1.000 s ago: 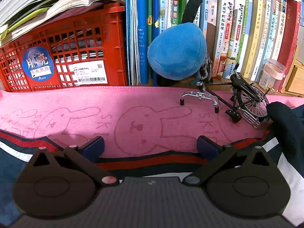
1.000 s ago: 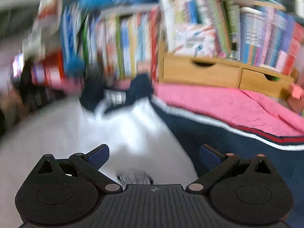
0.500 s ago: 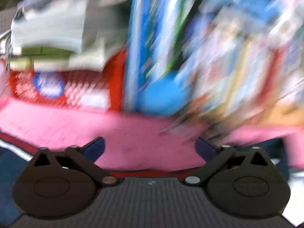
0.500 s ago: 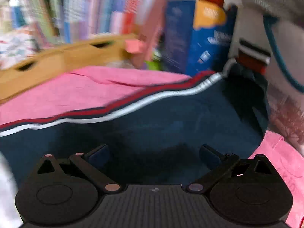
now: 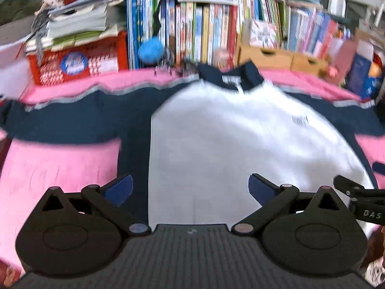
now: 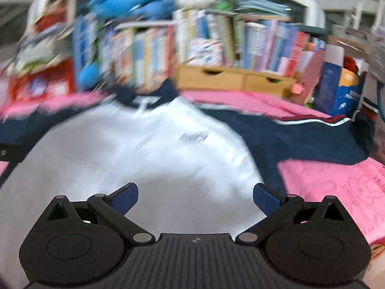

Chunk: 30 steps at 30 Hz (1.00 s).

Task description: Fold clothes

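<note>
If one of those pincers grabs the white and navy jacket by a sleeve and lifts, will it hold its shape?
Probably not. The jacket lies flat and limp over the pink cloth, so it should droop and trail. Its white front looks smooth, perhaps slippery. The spread sleeve would likely drag the body along, and both grippers are open above it.

Both wrist views set low over the shirt (image 5: pixel 240 144), facing the bookshelf (image 5: pixel 216 31) at the back; left view placed further left; shared: white shirt front (image 6: pixel 134 159), collar, pink cloth (image 6: pixel 240 101), wooden drawers (image 6: pixel 235 82).
</note>
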Each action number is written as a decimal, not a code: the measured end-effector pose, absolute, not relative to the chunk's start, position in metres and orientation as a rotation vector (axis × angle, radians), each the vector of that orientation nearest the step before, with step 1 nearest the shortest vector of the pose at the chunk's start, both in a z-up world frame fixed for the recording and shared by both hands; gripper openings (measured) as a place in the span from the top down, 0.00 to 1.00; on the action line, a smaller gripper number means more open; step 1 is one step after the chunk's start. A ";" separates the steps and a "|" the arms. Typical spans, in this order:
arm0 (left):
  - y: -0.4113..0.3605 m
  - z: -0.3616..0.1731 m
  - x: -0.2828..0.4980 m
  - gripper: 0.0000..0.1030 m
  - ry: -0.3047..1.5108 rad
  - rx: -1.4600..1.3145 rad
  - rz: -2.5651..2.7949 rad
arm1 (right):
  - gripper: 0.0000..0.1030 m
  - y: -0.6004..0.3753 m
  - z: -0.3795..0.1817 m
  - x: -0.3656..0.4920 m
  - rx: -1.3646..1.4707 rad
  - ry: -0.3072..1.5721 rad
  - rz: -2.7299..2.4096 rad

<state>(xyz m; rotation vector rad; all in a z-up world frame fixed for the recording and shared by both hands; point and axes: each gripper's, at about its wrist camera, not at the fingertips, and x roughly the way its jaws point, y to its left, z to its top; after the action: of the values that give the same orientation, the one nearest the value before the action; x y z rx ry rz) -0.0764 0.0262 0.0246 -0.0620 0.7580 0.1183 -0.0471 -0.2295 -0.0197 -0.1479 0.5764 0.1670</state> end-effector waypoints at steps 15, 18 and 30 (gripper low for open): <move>-0.043 0.033 -0.253 0.00 0.762 0.059 0.145 | 0.00 -0.260 0.009 -0.257 -0.116 0.596 0.250; -0.048 0.033 -0.258 0.00 0.766 0.043 0.117 | 0.00 -0.263 0.010 -0.268 -0.132 0.593 0.219; -0.051 0.030 -0.244 0.00 0.732 0.053 0.085 | 0.00 -0.286 0.007 -0.245 -0.123 0.496 0.174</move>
<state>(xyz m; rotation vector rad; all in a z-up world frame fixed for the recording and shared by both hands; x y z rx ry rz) -0.2441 -0.0513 0.0305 0.0529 0.7324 0.0846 -0.2455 -0.2858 0.0065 -0.1234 0.4963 0.1739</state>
